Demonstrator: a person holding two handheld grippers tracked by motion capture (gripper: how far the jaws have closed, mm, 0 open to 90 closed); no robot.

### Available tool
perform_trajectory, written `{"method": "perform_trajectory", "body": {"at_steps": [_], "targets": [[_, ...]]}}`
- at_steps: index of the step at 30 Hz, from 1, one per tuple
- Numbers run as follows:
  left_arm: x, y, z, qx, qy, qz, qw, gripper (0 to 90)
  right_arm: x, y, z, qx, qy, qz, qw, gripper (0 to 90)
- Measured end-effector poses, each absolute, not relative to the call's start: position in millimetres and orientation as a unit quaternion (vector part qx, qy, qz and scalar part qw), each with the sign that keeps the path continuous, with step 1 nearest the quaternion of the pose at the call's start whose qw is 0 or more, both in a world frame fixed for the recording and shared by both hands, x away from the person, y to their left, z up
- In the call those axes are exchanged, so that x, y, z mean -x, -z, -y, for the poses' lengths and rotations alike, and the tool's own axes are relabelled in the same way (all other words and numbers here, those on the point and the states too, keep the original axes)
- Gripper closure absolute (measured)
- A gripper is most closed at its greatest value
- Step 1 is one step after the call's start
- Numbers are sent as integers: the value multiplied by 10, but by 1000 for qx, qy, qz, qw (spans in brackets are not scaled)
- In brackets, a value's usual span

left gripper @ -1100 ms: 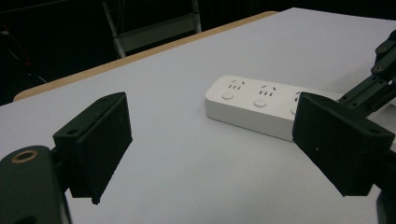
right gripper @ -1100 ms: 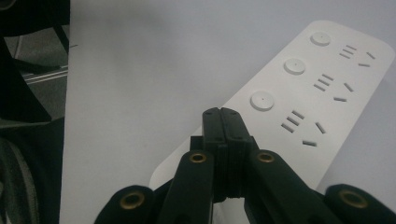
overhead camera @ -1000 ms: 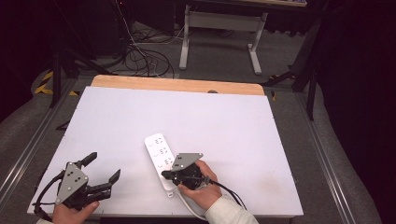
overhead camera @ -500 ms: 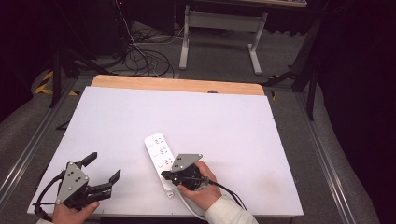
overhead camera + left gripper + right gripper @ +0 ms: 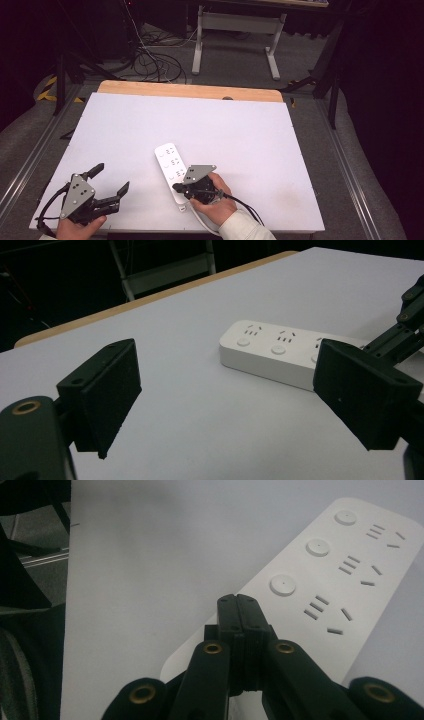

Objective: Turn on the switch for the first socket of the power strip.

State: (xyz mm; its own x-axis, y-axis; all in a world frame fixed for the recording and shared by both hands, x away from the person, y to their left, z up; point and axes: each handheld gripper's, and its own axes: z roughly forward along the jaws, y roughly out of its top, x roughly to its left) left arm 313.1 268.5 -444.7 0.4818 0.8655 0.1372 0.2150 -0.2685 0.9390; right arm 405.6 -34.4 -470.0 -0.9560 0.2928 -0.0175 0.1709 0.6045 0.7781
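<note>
Right gripper view: right tool [image 5: 239,611], jaws pressed together, poised over the power strip [image 5: 320,595] just short of its nearest switch button [image 5: 282,584], likely to press it; left tool [image 5: 107,181] spread open, idle.

High view looks down from above; both gripper views sit low, close, sharing the white plastic three-socket power strip [image 5: 171,170] beyond their jaws.
</note>
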Motion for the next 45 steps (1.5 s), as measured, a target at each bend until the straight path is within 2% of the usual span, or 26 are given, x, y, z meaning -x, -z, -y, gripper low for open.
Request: {"method": "perform_trajectory", "body": {"at_steps": [24,27,31,45], "targets": [[-3131,4446,-2683,-719,-343,-376,473,125,-4054,4707,335,-138,-422,-893,68,900],[-3130,4445,-2685,-720,-344,-375,473,126,-4065,4710,333,-142,-422,-892,81,900],[-3132,4448,-2685,-718,-343,-377,474,126,-4082,4718,348,-147,-427,-890,71,900],[-3135,4446,-2687,-719,-345,-375,472,126,-4042,4721,316,-136,-420,-893,87,900]]}}
